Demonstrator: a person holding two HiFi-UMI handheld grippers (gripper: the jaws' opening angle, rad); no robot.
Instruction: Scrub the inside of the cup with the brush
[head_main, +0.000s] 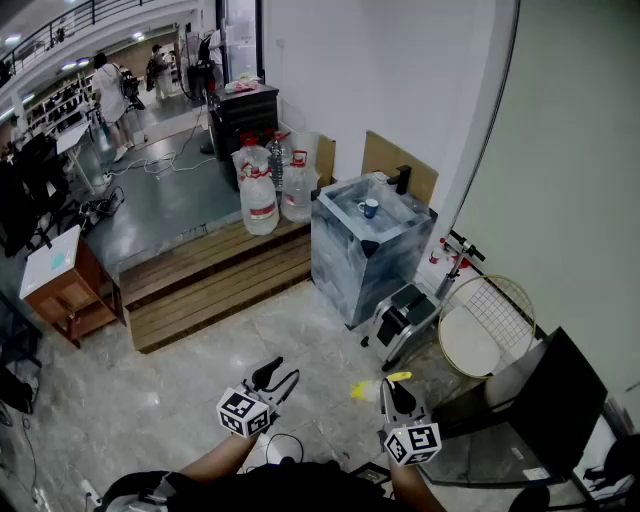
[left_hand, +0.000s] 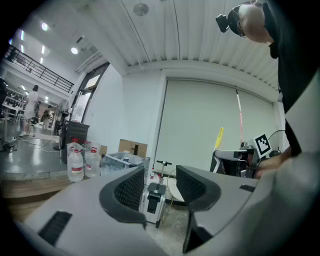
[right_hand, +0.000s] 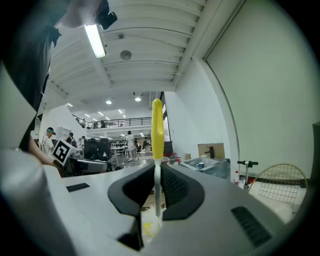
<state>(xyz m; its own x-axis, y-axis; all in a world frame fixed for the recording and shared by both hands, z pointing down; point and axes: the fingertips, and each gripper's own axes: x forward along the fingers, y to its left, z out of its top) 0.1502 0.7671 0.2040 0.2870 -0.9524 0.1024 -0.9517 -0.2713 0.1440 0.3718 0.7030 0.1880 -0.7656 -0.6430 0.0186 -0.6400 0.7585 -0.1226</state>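
Note:
A small blue and white cup (head_main: 368, 207) stands on top of a grey marbled block (head_main: 365, 265) across the floor, far from both grippers; it also shows in the right gripper view as the cup (right_hand: 200, 165). My right gripper (head_main: 398, 392) is shut on a brush (head_main: 372, 388), the pads clamping its white stem (right_hand: 157, 187). The yellow handle (right_hand: 157, 129) sticks up past the jaws and the bristles sit back near the gripper body. My left gripper (head_main: 274, 376) is held low beside it, jaws (left_hand: 159, 187) open with nothing between them.
Large water bottles (head_main: 270, 190) stand on a wooden step (head_main: 215, 280) left of the block. A folded scooter (head_main: 405, 318) and a round wire racket (head_main: 490, 325) lie to its right. A small wooden table (head_main: 65, 285) is at the left. People stand far back.

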